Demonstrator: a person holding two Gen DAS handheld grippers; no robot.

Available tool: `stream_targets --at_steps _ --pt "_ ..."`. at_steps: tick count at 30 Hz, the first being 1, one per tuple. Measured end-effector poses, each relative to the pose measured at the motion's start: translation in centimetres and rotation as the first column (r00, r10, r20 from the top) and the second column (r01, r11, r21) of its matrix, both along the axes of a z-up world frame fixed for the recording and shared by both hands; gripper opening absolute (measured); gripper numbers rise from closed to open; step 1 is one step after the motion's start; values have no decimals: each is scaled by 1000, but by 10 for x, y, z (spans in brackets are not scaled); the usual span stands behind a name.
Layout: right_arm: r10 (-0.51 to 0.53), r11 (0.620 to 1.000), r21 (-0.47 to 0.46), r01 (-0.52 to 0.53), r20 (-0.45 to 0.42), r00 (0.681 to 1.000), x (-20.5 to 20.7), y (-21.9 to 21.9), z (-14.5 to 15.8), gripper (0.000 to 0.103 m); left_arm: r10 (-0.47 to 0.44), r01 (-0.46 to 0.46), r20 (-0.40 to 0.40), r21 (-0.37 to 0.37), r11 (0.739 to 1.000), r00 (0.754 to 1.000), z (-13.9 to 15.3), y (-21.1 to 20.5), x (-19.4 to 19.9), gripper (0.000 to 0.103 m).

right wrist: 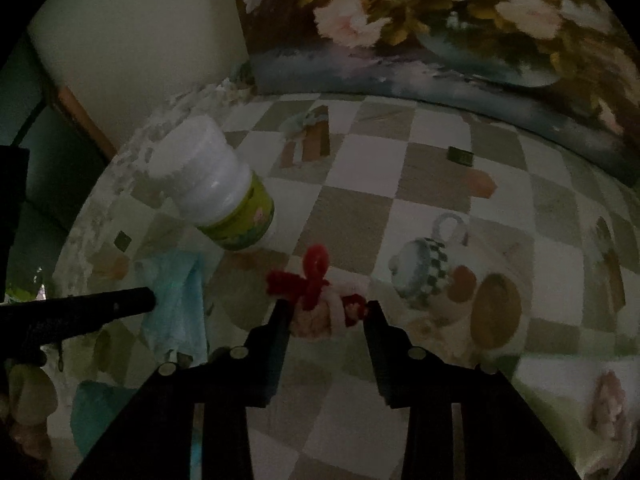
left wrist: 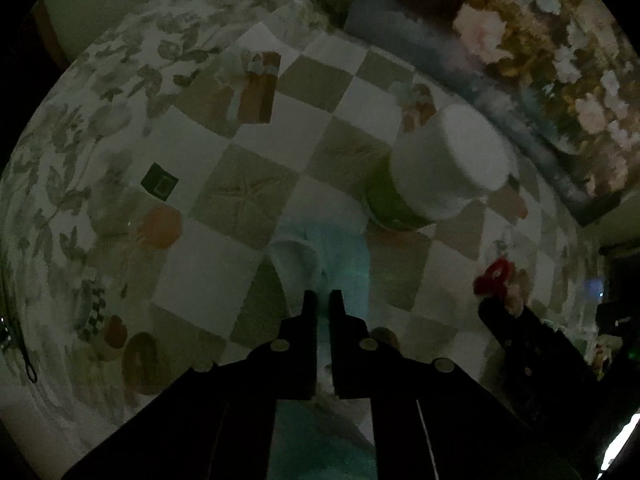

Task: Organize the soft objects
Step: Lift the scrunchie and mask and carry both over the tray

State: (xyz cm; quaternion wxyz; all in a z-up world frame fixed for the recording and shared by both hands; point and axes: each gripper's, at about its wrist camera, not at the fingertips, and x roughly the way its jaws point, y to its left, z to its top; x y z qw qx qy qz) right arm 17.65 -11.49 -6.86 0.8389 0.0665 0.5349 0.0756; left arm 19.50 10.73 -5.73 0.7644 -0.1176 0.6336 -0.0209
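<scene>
Left gripper (left wrist: 323,300): pointing steeply down, black fingers nearly together, pinching the soft pale-blue cloth (left wrist: 332,252) over the checked tablecloth (left wrist: 200,272).
Right gripper (right wrist: 326,306): tilted down, fingers clamping a fuzzy red-and-white plush toy (right wrist: 320,292).
White-lidded green-labelled plastic jar (right wrist: 216,188): standing behind, between the two grippers.

A white jar with a green label (right wrist: 218,192) stands tilted on the checked cloth of the worktop (left wrist: 208,276), near its far edge, the only tall thing to steer round. A flower painting (right wrist: 440,28) walls off that far edge. Between the jar and the near edge the cloth lies flat and open, apart from a pale blue cloth (right wrist: 178,300) and a red-and-white soft toy (right wrist: 320,292).
</scene>
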Motion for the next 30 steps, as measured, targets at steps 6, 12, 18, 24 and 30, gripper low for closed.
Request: stream_targets --at_steps 6,12,18,24,30 --pt "-38 999 32 37 24 999 -23 -13 20 40 8 -7 48 -11 1000 999 25 -2 -14 3" --pt "-63 997 57 61 40 997 -43 -22 34 40 0 0 50 7 1000 999 23 -8 -15 3" --pt "-75 995 62 73 37 996 -51 -31 34 40 -52 55 -42 62 997 998 0 -19 4 24" --pt "-73 995 67 72 26 997 -50 -32 29 40 -111 124 -113 117 985 987 -13 -37 21 52" --pt "-82 995 65 81 20 996 -49 -35 28 40 -127 170 -203 208 963 971 -35 -49 31 53"
